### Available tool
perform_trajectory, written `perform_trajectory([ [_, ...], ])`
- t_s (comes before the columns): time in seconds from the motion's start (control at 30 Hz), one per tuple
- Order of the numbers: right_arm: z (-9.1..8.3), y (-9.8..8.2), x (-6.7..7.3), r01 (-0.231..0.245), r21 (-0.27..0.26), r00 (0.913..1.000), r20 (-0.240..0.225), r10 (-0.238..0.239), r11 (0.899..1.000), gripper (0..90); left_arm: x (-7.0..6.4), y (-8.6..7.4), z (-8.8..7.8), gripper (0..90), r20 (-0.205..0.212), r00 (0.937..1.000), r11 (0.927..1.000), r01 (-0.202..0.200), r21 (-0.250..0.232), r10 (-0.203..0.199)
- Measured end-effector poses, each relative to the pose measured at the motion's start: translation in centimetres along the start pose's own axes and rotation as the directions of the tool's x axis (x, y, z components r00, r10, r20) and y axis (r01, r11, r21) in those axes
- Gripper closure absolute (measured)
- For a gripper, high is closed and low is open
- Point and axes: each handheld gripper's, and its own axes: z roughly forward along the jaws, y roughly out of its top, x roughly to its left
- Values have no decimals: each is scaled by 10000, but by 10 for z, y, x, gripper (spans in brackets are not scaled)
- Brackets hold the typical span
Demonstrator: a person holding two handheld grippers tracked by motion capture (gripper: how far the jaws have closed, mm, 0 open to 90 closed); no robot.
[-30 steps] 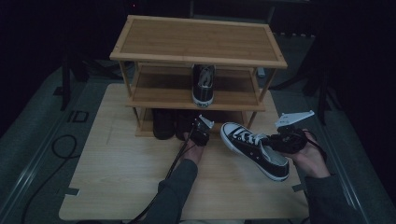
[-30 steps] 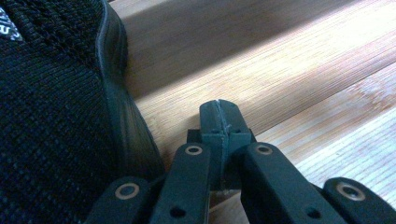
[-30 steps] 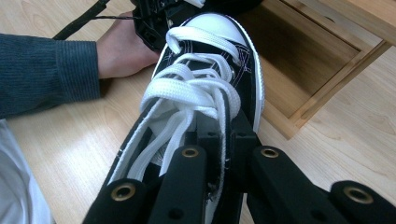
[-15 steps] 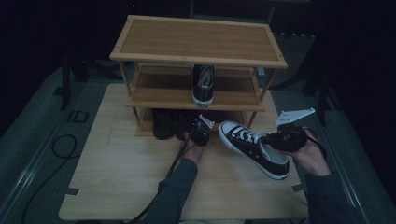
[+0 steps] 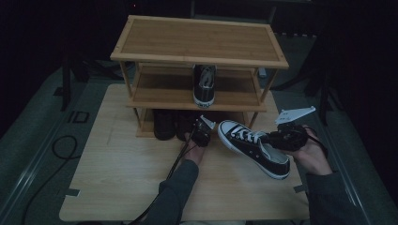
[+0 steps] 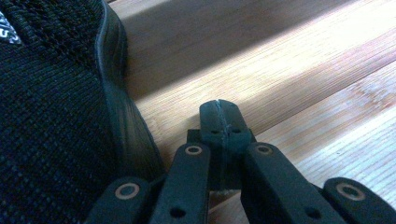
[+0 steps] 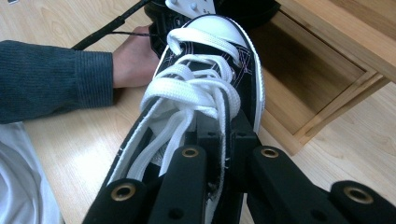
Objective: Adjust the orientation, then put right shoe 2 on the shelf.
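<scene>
A black sneaker with white laces and toe cap (image 5: 253,149) hangs just above the wooden board, toe toward the shoe rack (image 5: 197,56). My right gripper (image 5: 271,139) is shut on its collar at the heel end. In the right gripper view the jaws (image 7: 219,133) pinch the sneaker's (image 7: 210,70) side wall beside the laces. My left gripper (image 5: 201,129) rests at the rack's bottom level, shut on nothing. Its closed tips (image 6: 219,114) lie on the wood next to a black knit shoe (image 6: 56,121).
A matching sneaker (image 5: 204,84) stands on the rack's middle shelf. Two dark shoes (image 5: 165,124) sit on the bottom level. The rack stands on a wooden board (image 5: 117,178). The person's left hand (image 7: 133,56) and cable lie in front of the sneaker's toe.
The right gripper and the sneaker have risen very slightly. The left gripper has kept still.
</scene>
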Motion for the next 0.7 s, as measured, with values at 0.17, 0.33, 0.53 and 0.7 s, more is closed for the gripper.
perform_trajectory([
  [0.17, -3, 3, 0, 34, -104, 9999, -106, -35, 9999, 874, 0, 0, 0, 900, 12, 10000, 10000, -72, 43, 72],
  [0.33, -7, 5, -1, 115, -149, 9999, -72, -116, 9998, 874, 0, 0, 0, 900, 0, 10000, 10000, -59, 50, 59],
  [0.53, -13, 7, -2, 90, -228, 9999, -132, -93, 9997, 874, 0, 0, 0, 900, -1, 10000, 10000, -69, 66, 69],
  [0.7, -17, 12, -3, 114, -236, 9998, -146, -117, 9997, 874, 0, 0, 0, 900, 0, 10000, 10000, -61, 67, 61],
])
